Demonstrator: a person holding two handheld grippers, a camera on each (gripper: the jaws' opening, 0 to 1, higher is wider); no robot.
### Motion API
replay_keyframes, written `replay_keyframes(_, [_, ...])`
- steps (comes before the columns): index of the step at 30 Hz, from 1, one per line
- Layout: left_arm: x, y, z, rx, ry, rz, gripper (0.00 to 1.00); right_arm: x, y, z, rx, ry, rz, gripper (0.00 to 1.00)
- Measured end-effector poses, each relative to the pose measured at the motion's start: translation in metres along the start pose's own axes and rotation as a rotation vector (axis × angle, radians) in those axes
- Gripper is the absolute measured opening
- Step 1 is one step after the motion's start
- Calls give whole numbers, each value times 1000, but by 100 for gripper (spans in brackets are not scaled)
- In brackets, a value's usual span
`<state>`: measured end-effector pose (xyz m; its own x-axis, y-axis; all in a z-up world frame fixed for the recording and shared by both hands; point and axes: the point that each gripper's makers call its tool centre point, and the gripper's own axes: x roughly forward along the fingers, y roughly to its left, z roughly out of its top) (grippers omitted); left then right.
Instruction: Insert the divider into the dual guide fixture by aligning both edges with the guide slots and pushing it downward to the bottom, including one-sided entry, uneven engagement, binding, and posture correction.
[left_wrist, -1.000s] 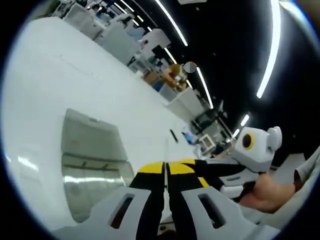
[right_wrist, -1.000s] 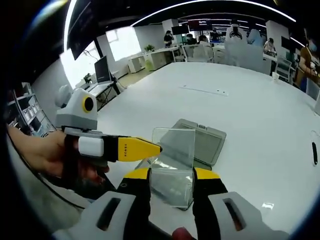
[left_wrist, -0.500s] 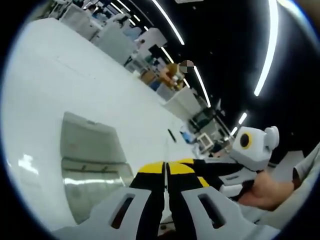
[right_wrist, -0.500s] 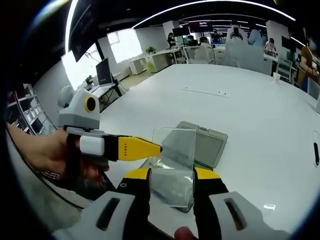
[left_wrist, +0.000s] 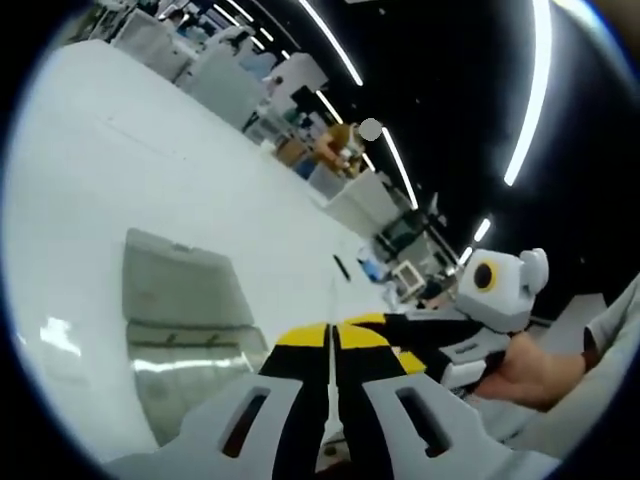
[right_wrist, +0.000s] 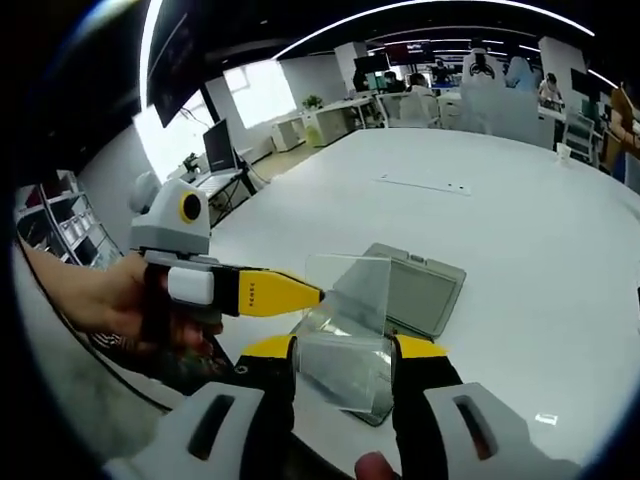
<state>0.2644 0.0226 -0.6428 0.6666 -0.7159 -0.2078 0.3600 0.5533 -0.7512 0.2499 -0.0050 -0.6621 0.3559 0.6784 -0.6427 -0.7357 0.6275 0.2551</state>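
A clear plastic divider (right_wrist: 348, 318) hangs above the white table (right_wrist: 520, 230), held from two sides. My right gripper (right_wrist: 345, 352) is shut on its lower part, with the yellow-tipped jaws against both side edges. My left gripper (right_wrist: 305, 295) comes in from the left and is shut on the sheet's left edge. In the left gripper view the divider (left_wrist: 332, 300) appears edge-on as a thin pale line between my closed left gripper (left_wrist: 331, 338). My right gripper (left_wrist: 390, 332) lies just to its right. The grey guide fixture (right_wrist: 420, 292) lies flat on the table behind the sheet, and the fixture (left_wrist: 180, 300) is at the left.
A person's hand (right_wrist: 95, 305) holds the left tool, and a hand (left_wrist: 545, 360) holds the right one. A small dark object (left_wrist: 344, 267) lies on the table beyond the fixture. Desks, monitors and people (right_wrist: 470, 80) stand far behind.
Both grippers keep their hold on the divider. The views have shifted slightly; the sheet stands a little closer over the fixture's near edge.
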Motion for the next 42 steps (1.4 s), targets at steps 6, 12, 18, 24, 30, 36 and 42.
replay_keyframes(6, [0,-3,-2,16,17,-20,0,-3,0,-1,-8,1,40,34])
replay_keyframes(12, [-1,-4,-1,23,29,-42,0,-6,2,1,6,-16,98,34])
replay_keyframes(18, [-2,-6,0,40,47,-65,0,-9,4,5,2,-34,155,33])
replay_keyframes(24, [-4,-10,3,58,66,-98,0,-13,6,8,4,-49,242,31])
replay_keyframes(30, [-8,-15,8,61,73,-131,0,-17,2,8,25,-56,306,29])
replay_keyframes(36, [-11,-20,13,70,76,-162,0,-19,6,9,61,-67,376,26])
replay_keyframes(42, [-14,-24,17,75,81,-187,0,-22,16,8,65,-60,463,21])
